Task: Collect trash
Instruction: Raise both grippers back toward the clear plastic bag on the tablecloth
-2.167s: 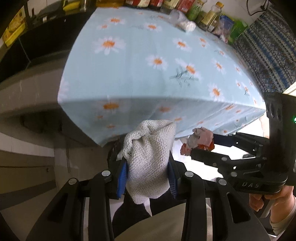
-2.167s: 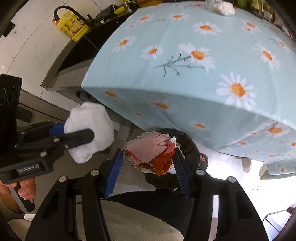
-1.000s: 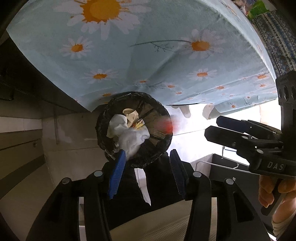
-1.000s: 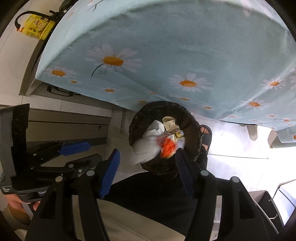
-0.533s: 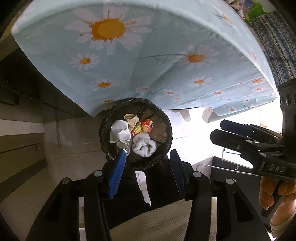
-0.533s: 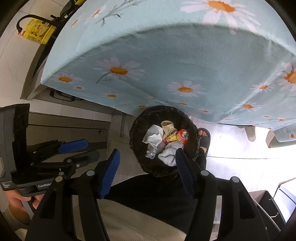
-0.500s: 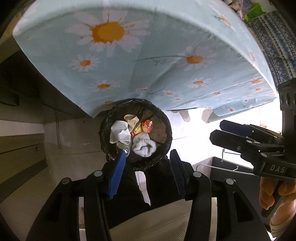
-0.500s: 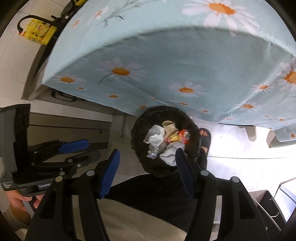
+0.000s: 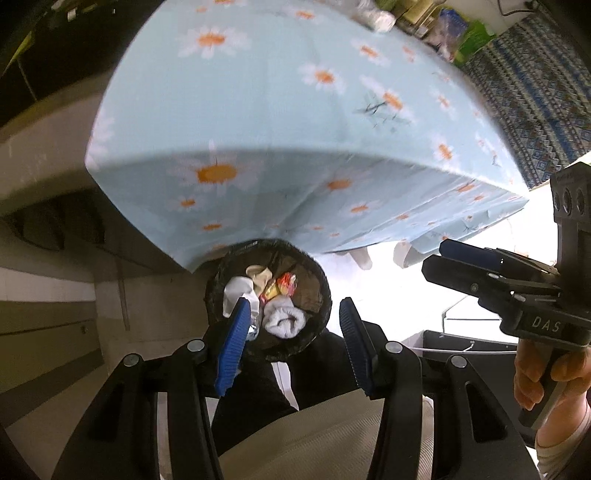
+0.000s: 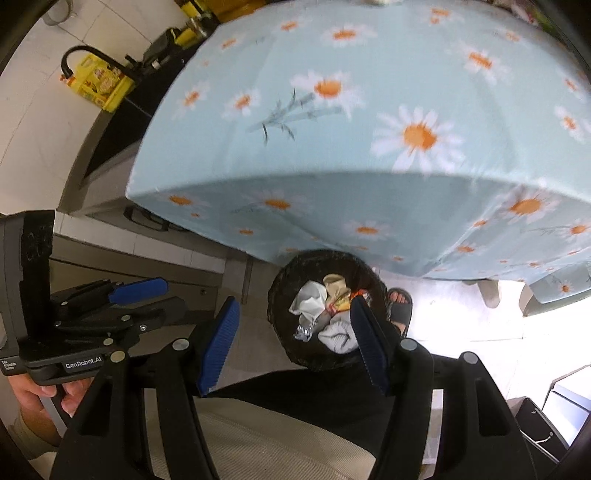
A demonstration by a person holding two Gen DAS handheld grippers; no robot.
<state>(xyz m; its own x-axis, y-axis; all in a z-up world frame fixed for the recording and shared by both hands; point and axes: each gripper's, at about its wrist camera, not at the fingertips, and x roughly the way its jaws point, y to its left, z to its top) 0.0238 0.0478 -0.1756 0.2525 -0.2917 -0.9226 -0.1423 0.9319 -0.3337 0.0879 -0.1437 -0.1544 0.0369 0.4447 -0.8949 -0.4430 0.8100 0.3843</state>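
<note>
A black trash bin stands on the floor under the table's edge. Inside it lie a white rolled cloth, a white tissue and a red-orange wrapper. My left gripper hovers above the bin, open, with nothing between its blue pads. My right gripper also hangs open and empty over the bin, with the cloth seen beside its right finger. Each gripper shows in the other's view: the right gripper at the right, the left gripper at the left.
A table under a light-blue daisy cloth overhangs the bin. Bottles and packets line its far edge. A yellow package sits on a dark counter at the left. A sandalled foot rests by the bin; a person's lap fills the bottom.
The white cloth and crumpled wrappers left both grippers and landed in the bin. Since then both grippers have risen, so the bin looks smaller and the tabletop has come into view.
</note>
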